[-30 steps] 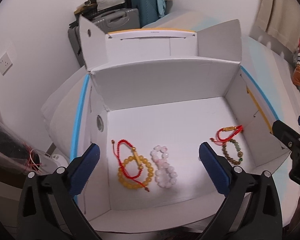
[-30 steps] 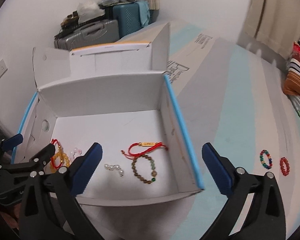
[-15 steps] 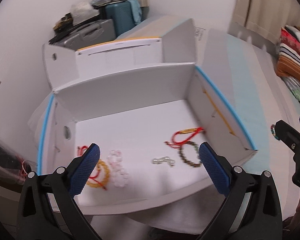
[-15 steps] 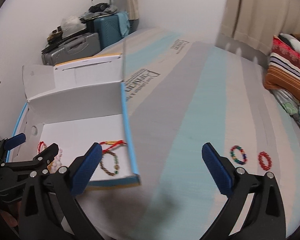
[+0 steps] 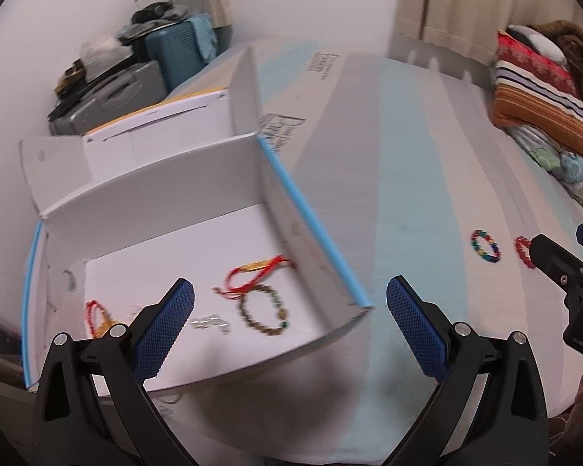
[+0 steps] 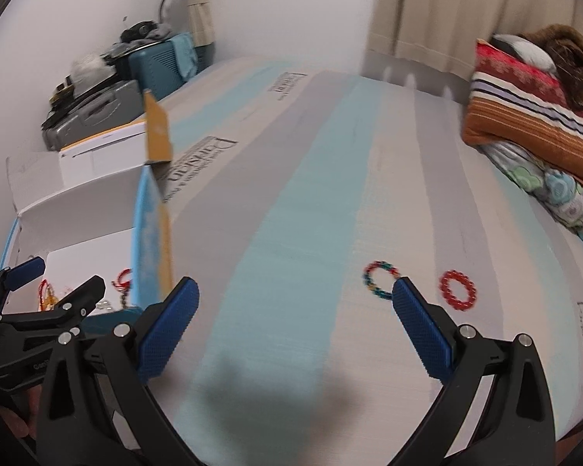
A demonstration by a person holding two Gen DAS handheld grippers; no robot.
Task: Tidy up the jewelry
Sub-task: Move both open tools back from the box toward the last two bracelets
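An open white cardboard box (image 5: 163, 178) with blue edges sits on the bed at the left. It holds a red cord bracelet (image 5: 252, 277), a green-brown bead bracelet (image 5: 262, 312), a small clear bead piece (image 5: 210, 324) and more bracelets at its left (image 5: 95, 316). A multicoloured bead bracelet (image 6: 381, 279) and a red bead bracelet (image 6: 456, 289) lie on the bed sheet to the right. My left gripper (image 5: 289, 328) is open and empty over the box's right front corner. My right gripper (image 6: 295, 328) is open and empty, just left of the two loose bracelets.
The striped grey and light-blue sheet (image 6: 291, 194) covers the bed. Folded blankets and pillows (image 6: 532, 89) are stacked at the right. Suitcases with clutter (image 6: 109, 97) stand by the wall behind the box. Curtains hang at the back.
Both grippers have swung right, away from the box interior toward the open bed. The two loose bracelets are now close in front of the right gripper. Both jaws stay open.
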